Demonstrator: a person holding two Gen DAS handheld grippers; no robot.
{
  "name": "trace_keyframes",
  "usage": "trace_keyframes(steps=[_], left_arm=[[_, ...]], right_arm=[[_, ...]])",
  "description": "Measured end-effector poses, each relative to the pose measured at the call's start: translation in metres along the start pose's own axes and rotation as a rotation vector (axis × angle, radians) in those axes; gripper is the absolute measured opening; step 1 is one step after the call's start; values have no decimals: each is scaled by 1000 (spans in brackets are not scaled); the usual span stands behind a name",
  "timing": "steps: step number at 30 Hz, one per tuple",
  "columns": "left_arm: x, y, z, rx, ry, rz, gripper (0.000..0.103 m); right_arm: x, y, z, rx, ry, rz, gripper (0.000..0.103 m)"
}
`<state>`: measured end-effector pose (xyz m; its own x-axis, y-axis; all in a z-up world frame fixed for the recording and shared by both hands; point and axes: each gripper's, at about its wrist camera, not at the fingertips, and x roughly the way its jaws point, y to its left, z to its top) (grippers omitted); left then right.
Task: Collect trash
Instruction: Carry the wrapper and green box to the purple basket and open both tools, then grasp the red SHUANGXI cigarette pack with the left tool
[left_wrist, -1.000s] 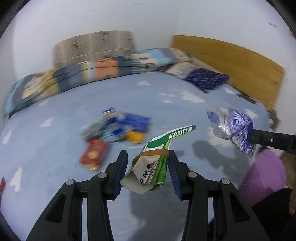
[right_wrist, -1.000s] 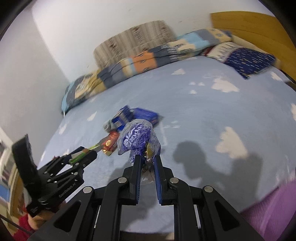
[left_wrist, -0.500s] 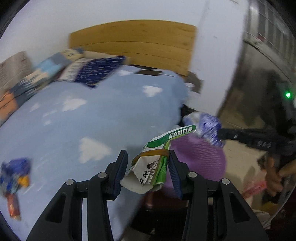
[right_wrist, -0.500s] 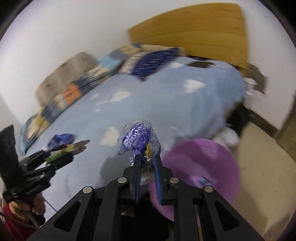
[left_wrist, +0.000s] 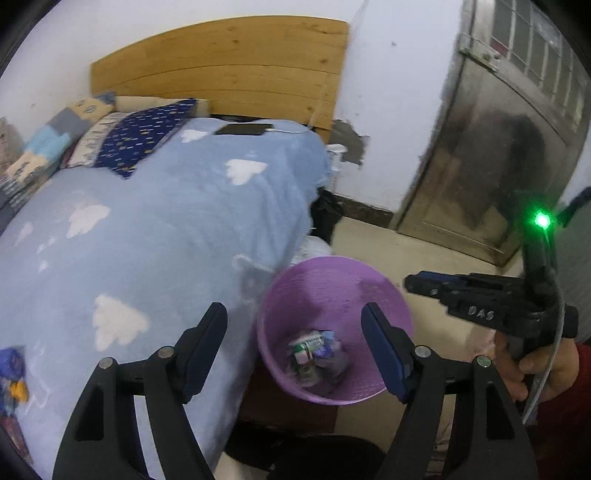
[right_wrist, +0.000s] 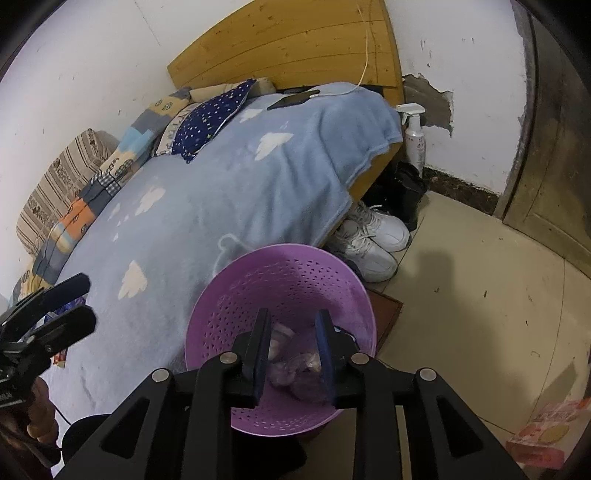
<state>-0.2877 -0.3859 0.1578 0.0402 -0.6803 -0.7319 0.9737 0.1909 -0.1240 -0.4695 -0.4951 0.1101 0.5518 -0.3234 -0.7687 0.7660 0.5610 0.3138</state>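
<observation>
Both grippers hang over the purple bin beside the bed. The left gripper and right gripper are opening, holding nothing (wrappers lie inside).

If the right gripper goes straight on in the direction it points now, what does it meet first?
Probably the wrappers lying at the bottom of the purple basket. The right gripper points down into it, jaws opening with nothing between them. Depth is unclear, so it might touch the basket's inner wall first.
</observation>
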Motion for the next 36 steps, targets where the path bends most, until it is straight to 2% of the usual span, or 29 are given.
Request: trace_keyframes(steps=[3, 7, 16, 21, 25, 31, 34, 36], left_arm=[[-21, 23, -13, -43, -31, 56, 74], [-51, 61, -47, -121, -44, 159, 74], [-115, 141, -123, -273, -46, 344, 74], [-151, 190, -160, -361, -46, 439, 75], [-174, 248, -189, -469, -46, 554, 82], [-176, 338, -230, -664, 9, 661, 82], [-168, 366, -240, -709, 16, 669, 82], [-161, 375, -240, -695, 29, 682, 82]], right_arm=[[2, 6, 2, -14, -5, 28, 26], [10, 47, 5, -87, 16, 110, 26], [20, 190, 3, -355, 35, 279, 26], [27, 271, -10, -473, 69, 373, 32], [43, 336, -23, -543, 115, 431, 37], [83, 413, -36, -552, 190, 469, 38], [96, 426, -46, -558, 195, 475, 38], [103, 426, -51, -558, 212, 480, 38]])
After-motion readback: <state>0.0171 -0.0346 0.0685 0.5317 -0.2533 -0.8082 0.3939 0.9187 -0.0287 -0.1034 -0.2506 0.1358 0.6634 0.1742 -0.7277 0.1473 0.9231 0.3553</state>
